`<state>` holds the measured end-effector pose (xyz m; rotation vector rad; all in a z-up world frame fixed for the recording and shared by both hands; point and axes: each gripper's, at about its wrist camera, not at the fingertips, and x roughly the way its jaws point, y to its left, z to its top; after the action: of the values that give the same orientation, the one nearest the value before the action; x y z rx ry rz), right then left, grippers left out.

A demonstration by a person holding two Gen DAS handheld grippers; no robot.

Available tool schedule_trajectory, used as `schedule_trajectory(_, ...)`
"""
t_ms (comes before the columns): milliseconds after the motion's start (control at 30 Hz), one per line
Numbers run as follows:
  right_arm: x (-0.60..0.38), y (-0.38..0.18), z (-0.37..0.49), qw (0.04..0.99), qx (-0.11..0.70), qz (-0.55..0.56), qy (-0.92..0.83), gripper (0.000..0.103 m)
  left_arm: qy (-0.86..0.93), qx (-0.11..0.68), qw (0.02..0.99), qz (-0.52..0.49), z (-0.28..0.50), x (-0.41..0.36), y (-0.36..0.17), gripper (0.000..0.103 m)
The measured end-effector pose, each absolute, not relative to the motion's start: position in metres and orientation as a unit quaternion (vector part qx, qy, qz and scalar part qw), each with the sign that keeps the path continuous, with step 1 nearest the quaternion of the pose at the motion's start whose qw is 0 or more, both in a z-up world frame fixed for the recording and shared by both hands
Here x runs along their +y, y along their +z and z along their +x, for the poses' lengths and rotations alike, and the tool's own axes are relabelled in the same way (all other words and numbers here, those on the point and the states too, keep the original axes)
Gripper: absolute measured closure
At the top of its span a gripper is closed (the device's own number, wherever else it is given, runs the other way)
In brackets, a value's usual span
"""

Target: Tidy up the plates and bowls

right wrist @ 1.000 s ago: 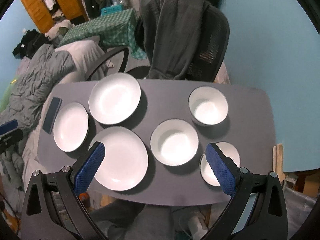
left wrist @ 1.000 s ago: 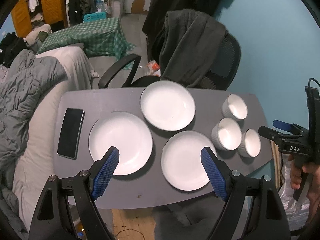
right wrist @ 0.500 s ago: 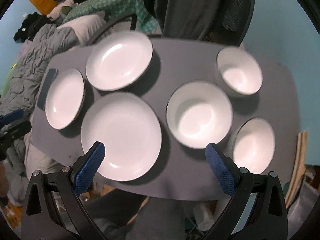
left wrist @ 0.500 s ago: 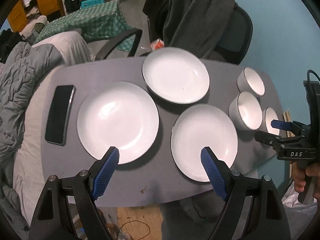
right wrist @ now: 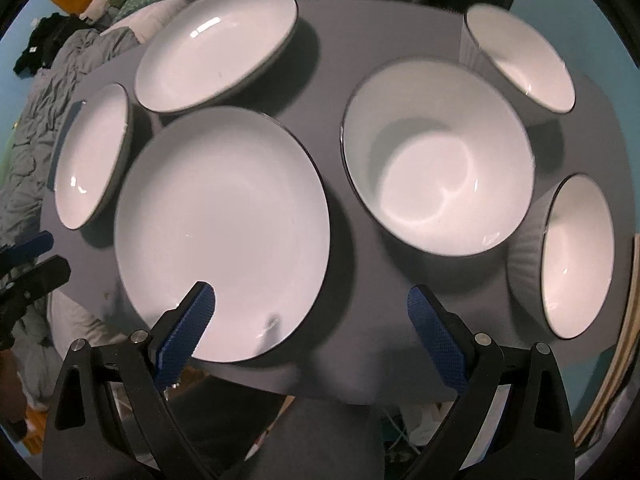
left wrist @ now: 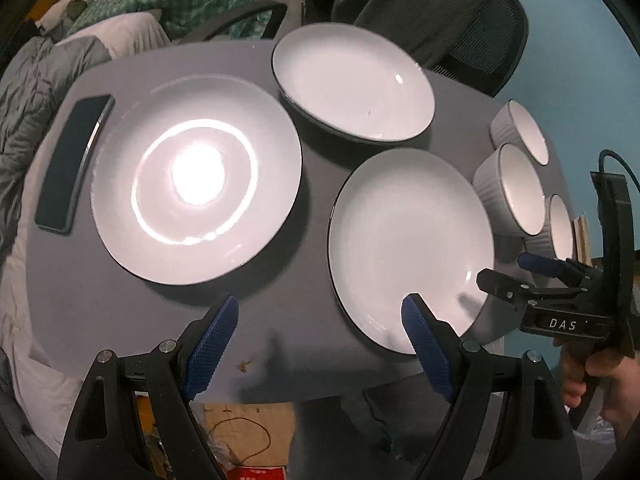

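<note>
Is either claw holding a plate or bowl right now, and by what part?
Nothing is held. The left claw and right claw are both open, above the table's near edge, touching no dish.

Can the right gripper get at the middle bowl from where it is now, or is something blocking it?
Probably yes. The right gripper is open and empty, and the middle bowl lies just ahead with only bare table between them.

Grey surface (left wrist: 168, 312) on my feeds, laid with white dishes.

I count three plates: left (left wrist: 196, 178), far (left wrist: 352, 84), near (left wrist: 408, 248). Right of them sit three ribbed bowls (left wrist: 516, 190), close together. A dark phone (left wrist: 72, 164) lies at the left edge.
</note>
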<state>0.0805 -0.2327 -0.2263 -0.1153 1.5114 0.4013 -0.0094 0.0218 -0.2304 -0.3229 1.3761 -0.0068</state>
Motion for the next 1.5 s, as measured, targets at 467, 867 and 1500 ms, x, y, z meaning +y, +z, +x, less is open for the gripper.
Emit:
schedule_trajectory(467,-0.25,-0.25,0.085,0.697,0.695,-0.013,0.175,0.025,0.005,0.654,0.739,-0.161,-0.002,0.008,-0.269,0.02)
schedule_trajectory(867,-0.263,-0.238,0.1,0.704,0.685,-0.032,0.186,0.053,0.018,0.662,0.721,-0.205,0.013,0.012,-0.282,0.06)
schedule_trajectory(1500,-0.253,-0.242,0.092,0.697,0.695,-0.014,0.173,0.072,-0.001,0.663,0.727,-0.179,0.018,0.02,-0.279,0.086)
